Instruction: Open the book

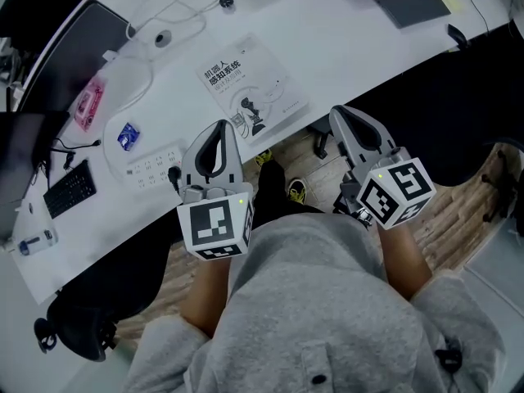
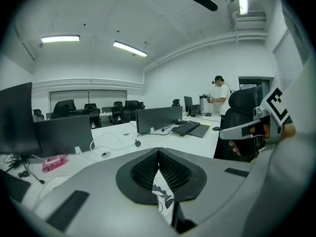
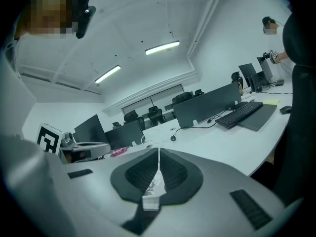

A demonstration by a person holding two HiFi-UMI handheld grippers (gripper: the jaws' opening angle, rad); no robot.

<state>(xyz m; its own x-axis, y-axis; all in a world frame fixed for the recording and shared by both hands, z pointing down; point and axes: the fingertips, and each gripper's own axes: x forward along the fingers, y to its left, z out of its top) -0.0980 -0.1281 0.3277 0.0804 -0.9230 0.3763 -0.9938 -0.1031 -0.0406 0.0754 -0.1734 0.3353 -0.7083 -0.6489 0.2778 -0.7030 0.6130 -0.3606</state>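
**Closed paperback near the table edge, both grippers shut short of it**

Head view: the book (image 1: 254,84) lies flat and closed on the white table (image 1: 352,39), cover up, close to the near edge. The left gripper (image 1: 221,126) and right gripper (image 1: 342,113) hang on the person's side of that edge, apart from the book, with their tips pointing toward it. It looks like a thin paperback — light, with a bendy and probably glossy cover, so I judge it likely to slide on the smooth tabletop when nudged.

Left gripper view: the left gripper (image 2: 158,152) has its jaw tips together with nothing between them. The gap below the tips shows the book (image 2: 162,194) and its cover drawing, lying on the table beyond.

Right gripper view: the right gripper (image 3: 158,152) is also closed and empty, and the book (image 3: 154,186) shows through the slit under the pads.

Going by how the title reads, the spine is probably on the left long edge. The place to take hold would then be the free right edge or a corner of the cover — only the cover, pinched lightly, while the other gripper presses near the spine to stop the book skating. Both pairs of jaws would have to part first.
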